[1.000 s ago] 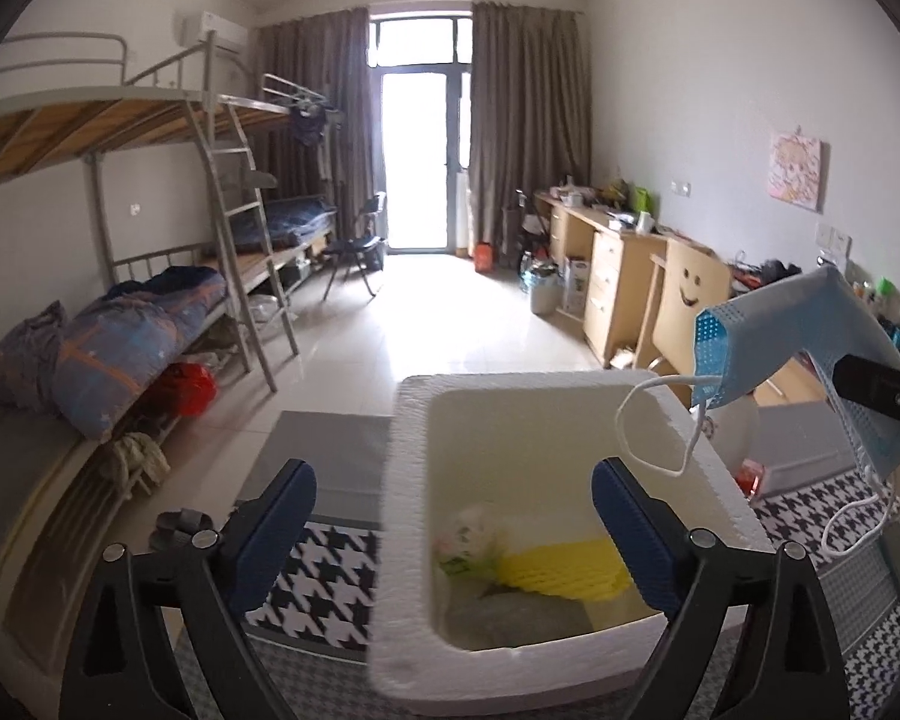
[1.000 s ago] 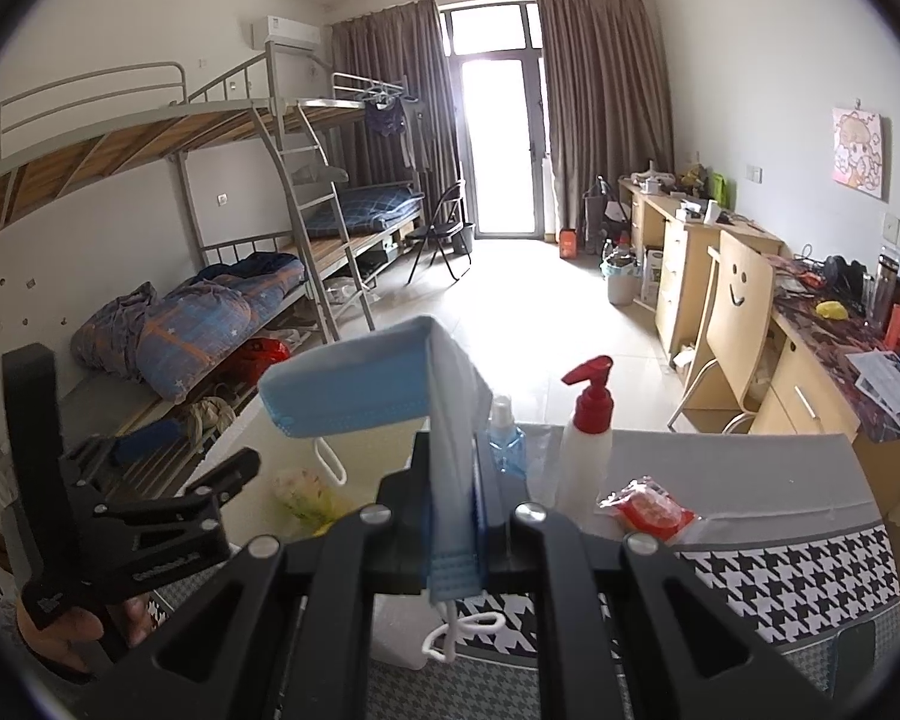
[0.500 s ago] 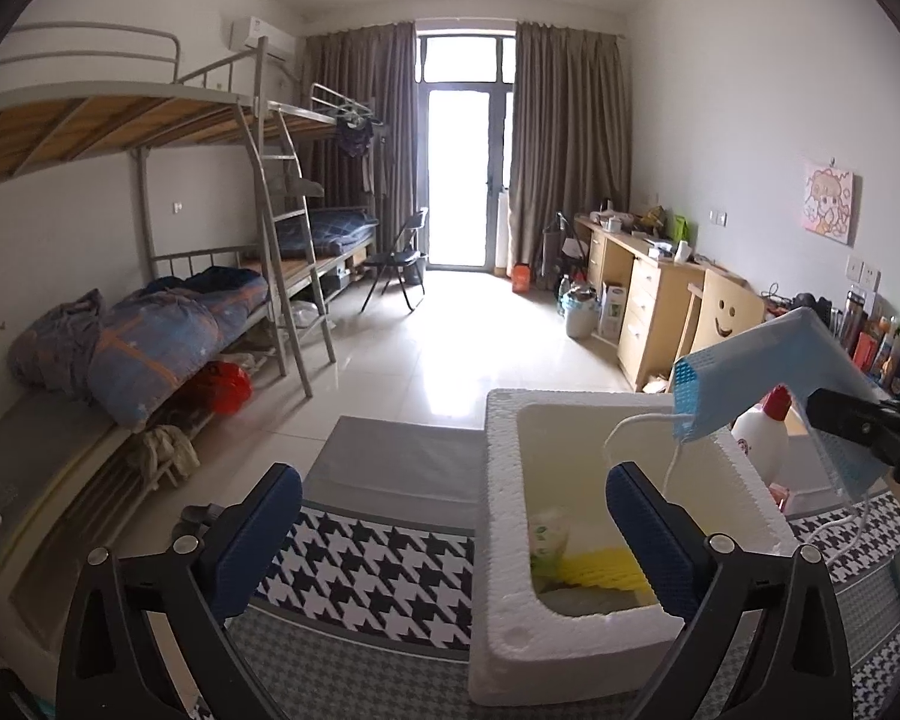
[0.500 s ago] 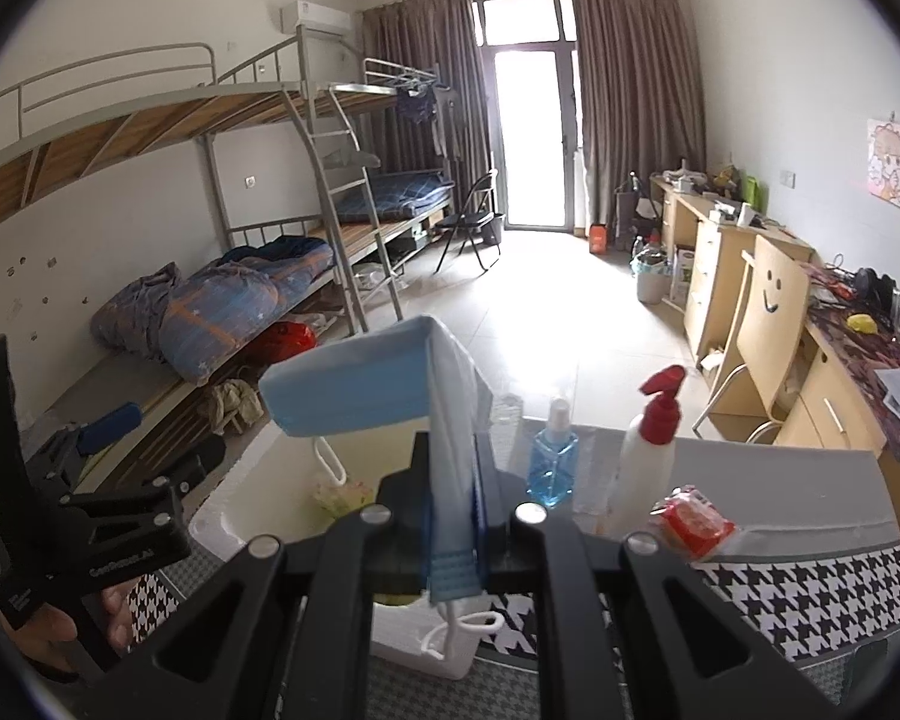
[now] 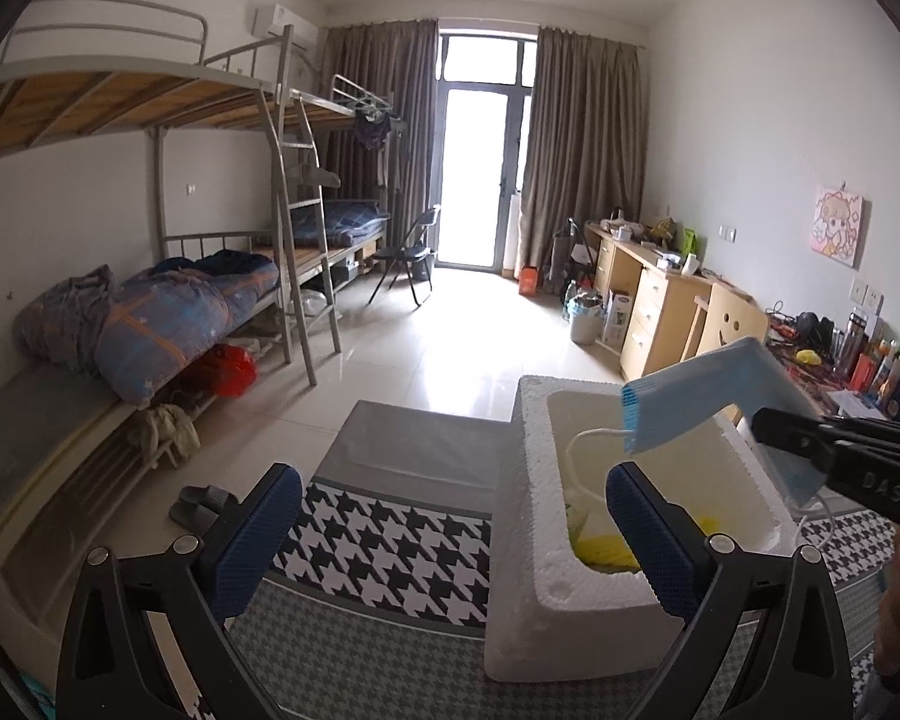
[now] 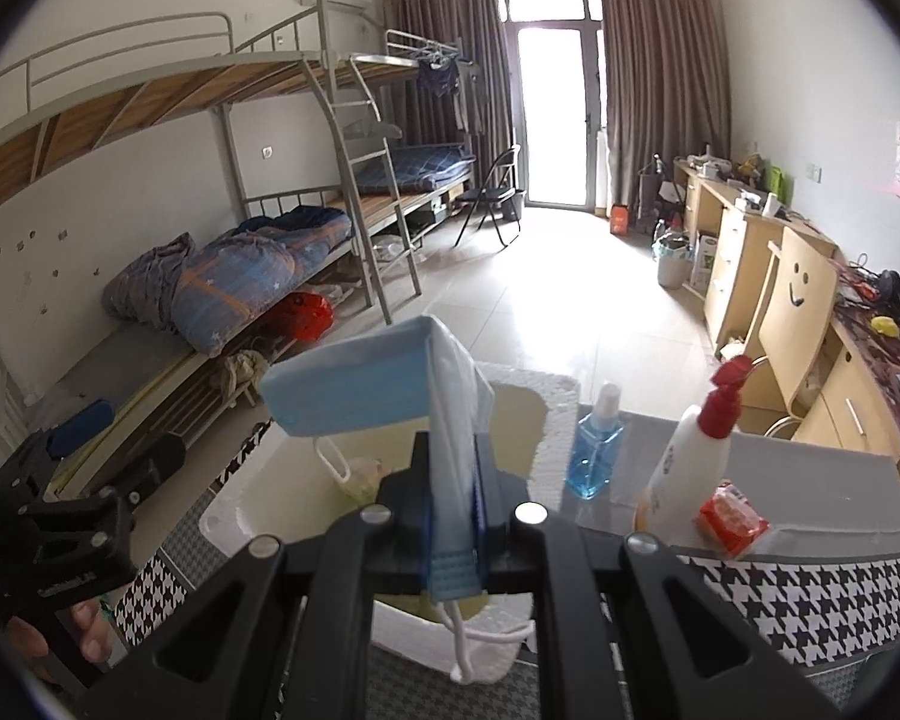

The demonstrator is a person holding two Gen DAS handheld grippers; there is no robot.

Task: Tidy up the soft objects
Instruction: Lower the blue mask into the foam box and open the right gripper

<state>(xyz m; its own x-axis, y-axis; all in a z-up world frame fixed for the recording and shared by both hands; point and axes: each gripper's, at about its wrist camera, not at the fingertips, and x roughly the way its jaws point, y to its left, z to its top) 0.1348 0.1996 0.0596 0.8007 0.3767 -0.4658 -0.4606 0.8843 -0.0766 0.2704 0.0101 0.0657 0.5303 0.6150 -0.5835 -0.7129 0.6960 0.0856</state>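
Change since earlier: box point(image 5: 576, 546) sits further right in the left wrist view than a second ago, when it lay centred between the left fingers; more houndstooth cloth point(image 5: 390, 546) now shows between them. Mask point(image 6: 354, 387) still pinched as before.
Left gripper point(image 5: 456, 540): jaws spread fully, nothing between them; blue pads over the cloth and the box's near left corner.
Right gripper point(image 6: 453, 510): jaws clenched on the mask, folded blue-and-white, one half sticking out left, ear loop point(image 6: 480, 648) hanging below.
Mask position: held above the box's open top; in the left wrist view its free end point(image 5: 690, 402) hangs over the box's right side.
Box: white foam, open top, standing on the counter point(image 5: 402, 438); yellow item point(image 5: 606, 552) and a pale item lie on its floor.
Counter, right of box: blue spray bottle point(image 6: 594, 450), white pump bottle point(image 6: 690, 456) with red head, red packet point(image 6: 732, 519), close together.
Person: a hand point(image 6: 60, 636) grips the left gripper's handle.
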